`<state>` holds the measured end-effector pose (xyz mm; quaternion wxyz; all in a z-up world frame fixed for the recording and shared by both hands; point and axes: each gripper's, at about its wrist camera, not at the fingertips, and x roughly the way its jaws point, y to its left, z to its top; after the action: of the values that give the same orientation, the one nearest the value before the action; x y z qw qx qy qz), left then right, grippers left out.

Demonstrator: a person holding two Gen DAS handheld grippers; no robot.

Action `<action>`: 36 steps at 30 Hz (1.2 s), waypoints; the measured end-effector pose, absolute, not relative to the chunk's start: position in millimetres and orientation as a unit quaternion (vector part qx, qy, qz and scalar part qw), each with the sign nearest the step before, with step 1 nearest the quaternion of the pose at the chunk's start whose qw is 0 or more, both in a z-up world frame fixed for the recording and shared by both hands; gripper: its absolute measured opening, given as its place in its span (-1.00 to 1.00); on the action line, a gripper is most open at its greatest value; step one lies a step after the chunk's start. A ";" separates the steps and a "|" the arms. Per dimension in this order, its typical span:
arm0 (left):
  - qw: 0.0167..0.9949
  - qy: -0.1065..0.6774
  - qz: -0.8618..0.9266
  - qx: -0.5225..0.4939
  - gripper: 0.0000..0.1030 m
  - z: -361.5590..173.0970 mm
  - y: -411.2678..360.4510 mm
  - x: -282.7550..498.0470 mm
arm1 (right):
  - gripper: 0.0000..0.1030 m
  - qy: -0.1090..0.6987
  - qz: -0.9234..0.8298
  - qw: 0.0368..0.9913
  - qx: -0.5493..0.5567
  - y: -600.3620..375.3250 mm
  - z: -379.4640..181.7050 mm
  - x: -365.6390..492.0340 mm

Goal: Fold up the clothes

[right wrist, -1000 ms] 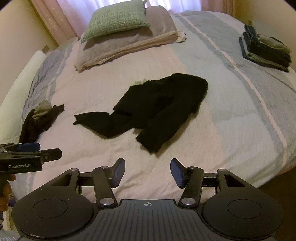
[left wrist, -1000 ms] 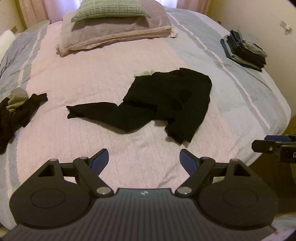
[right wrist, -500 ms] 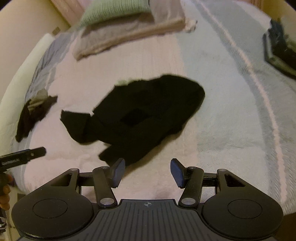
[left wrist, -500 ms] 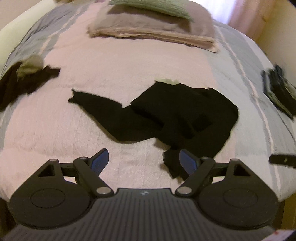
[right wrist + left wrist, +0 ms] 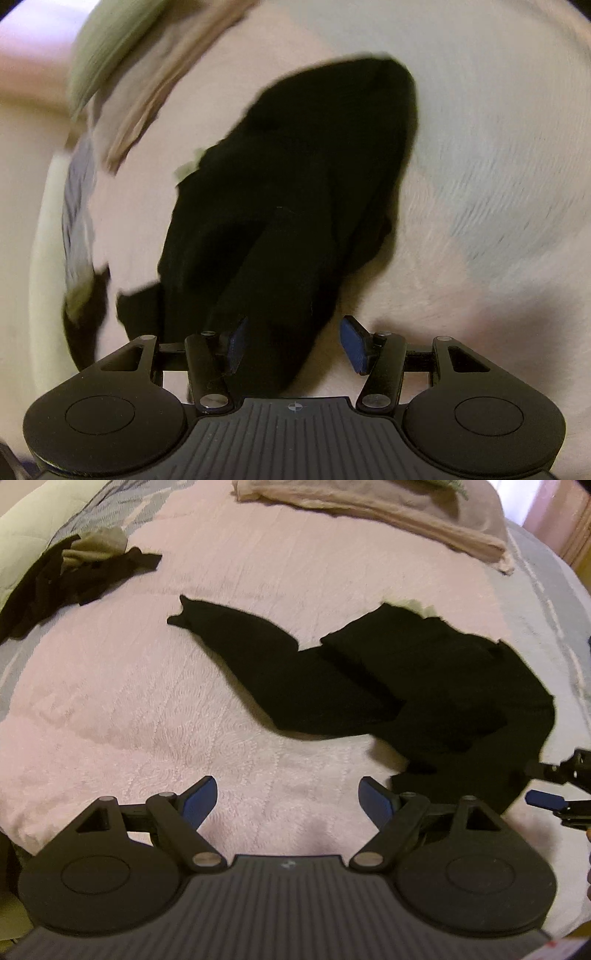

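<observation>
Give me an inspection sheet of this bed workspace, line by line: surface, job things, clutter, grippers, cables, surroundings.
Surface: pink and grey quilted bedspread, bare near the left gripper.
Job's things: crumpled black long-sleeved garment, unfolded, one sleeve stretched out.
Clutter: heap of black and olive clothes at the bed's edge; beige folded blanket at the head.
Grippers: left gripper open over bare quilt; right gripper open, the garment's near end between its pads, not pinched.
Cables: nothing seen.
Surroundings: pink curtain; right view blurred.
</observation>
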<state>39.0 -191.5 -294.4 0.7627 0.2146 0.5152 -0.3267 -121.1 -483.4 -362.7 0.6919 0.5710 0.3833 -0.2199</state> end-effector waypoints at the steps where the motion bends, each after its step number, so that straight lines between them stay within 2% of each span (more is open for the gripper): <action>1: 0.761 0.518 -0.326 0.217 0.57 -301.3 -192.3 42.9 | 0.00 0.356 -0.215 0.686 0.597 -485.5 -372.6 -122.4; 2: 0.758 0.521 -0.326 0.219 0.56 -307.1 -193.2 46.7 | -0.11 0.337 -0.213 0.681 0.615 -486.1 -377.4 -124.5; 3: 0.756 0.522 -0.327 0.220 0.55 -310.9 -194.3 49.0 | -0.42 0.318 -0.210 0.678 0.629 -486.4 -380.1 -126.7; 4: 0.755 0.522 -0.328 0.224 0.54 -314.2 -195.9 51.2 | -0.91 0.304 -0.202 0.681 0.635 -487.2 -379.5 -129.3; 7: 0.753 0.510 -0.339 0.240 0.53 -315.8 -201.0 55.7 | -0.93 0.316 -0.202 0.699 0.609 -491.3 -358.5 -145.3; 10: 0.749 0.497 -0.358 0.254 0.51 -312.0 -206.0 61.1 | -0.94 0.315 -0.216 0.725 0.573 -505.2 -316.1 -193.1; 11: 0.748 0.492 -0.364 0.258 0.50 -311.2 -208.1 63.9 | -1.00 0.318 -0.228 0.737 0.551 -515.5 -297.3 -216.0; 15: 0.742 0.472 -0.391 0.273 0.48 -310.4 -219.8 75.6 | -1.00 0.377 -0.316 0.772 0.401 -554.4 -232.6 -288.4; 17: 0.738 0.467 -0.401 0.277 0.48 -313.0 -229.0 81.2 | -1.00 0.401 -0.342 0.773 0.353 -575.3 -223.9 -307.3; 20: 0.733 0.454 -0.416 0.289 0.48 -321.3 -247.9 85.6 | -1.00 0.495 -0.371 0.730 0.290 -595.1 -249.4 -309.8; 22: 0.729 0.451 -0.420 0.296 0.48 -327.8 -261.1 86.0 | -1.00 0.599 -0.366 0.651 0.289 -601.1 -287.8 -313.9; 23: 0.727 0.453 -0.422 0.297 0.48 -330.4 -266.0 86.2 | -1.00 0.623 -0.397 0.626 0.250 -594.0 -295.5 -309.8; 24: 0.724 0.456 -0.426 0.293 0.48 -332.4 -269.7 87.1 | -1.00 0.621 -0.402 0.636 0.219 -584.8 -293.6 -302.6; 27: 0.721 0.466 -0.429 0.282 0.48 -338.7 -275.2 88.0 | -1.00 0.538 -0.348 0.738 0.213 -552.7 -271.9 -266.9; 30: 0.720 0.474 -0.419 0.286 0.48 -346.2 -276.7 86.1 | -0.86 0.498 -0.269 0.811 0.150 -513.0 -271.6 -212.0; 33: 0.718 0.483 -0.415 0.282 0.49 -348.2 -271.0 86.4 | -0.55 0.494 -0.199 0.847 0.001 -465.9 -289.0 -161.2; 35: 0.722 0.483 -0.408 0.280 0.49 -347.8 -264.8 87.7 | -0.23 0.477 -0.148 0.859 -0.108 -433.4 -302.6 -138.1; 36: 0.723 0.486 -0.403 0.280 0.49 -347.7 -260.1 88.7 | -0.18 0.465 -0.127 0.861 -0.161 -418.8 -308.8 -134.7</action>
<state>88.7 -260.1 -347.7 0.7235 0.2795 0.4863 -0.4025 -134.7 -418.8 -308.8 0.8612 -0.1606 0.4653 -0.1269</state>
